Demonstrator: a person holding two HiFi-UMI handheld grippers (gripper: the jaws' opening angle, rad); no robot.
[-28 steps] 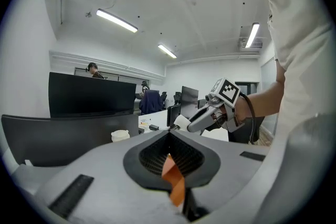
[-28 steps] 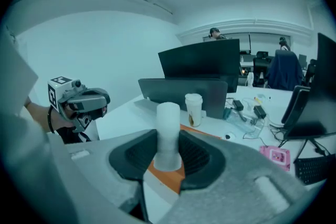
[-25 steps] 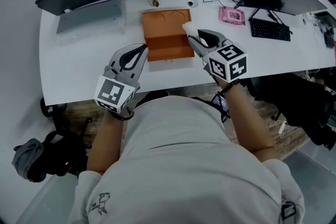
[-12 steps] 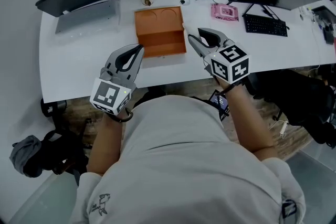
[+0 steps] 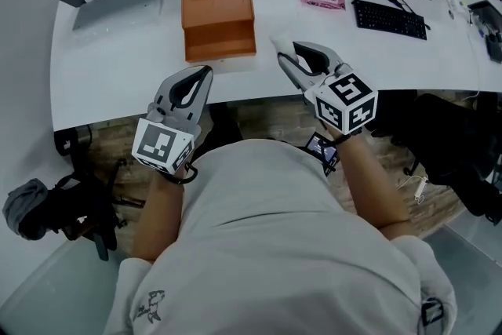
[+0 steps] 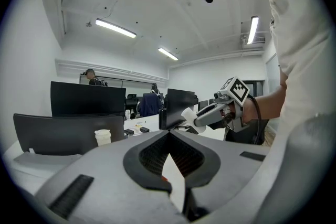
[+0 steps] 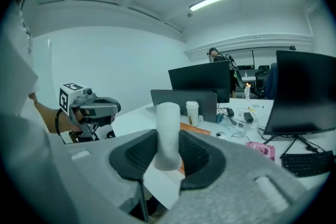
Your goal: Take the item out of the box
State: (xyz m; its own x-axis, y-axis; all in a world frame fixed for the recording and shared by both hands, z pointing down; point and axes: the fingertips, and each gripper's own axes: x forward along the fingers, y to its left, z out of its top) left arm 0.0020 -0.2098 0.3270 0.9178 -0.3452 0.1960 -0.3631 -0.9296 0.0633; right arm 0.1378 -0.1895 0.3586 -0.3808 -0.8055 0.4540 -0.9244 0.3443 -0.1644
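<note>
L gripper (image 5: pixel 205 73) & R gripper (image 5: pixel 286 55) back from box (image 5: pixel 218 21), over desk (image 5: pixel 110 74) edge, R clamps roll (image 7: pixel 168 131), L closed, nothing in it.

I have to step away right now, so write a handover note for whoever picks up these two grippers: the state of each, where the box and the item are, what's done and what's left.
Left tongs: shut, empty, near the table's front edge.
Right tongs: shut on the white cylinder, held in the air clear of the box.
Orange box: open on the white table, no other item showing inside.
Done: the item is out of the box.
Left: probably just set the white cylinder down on the table and release.
</note>
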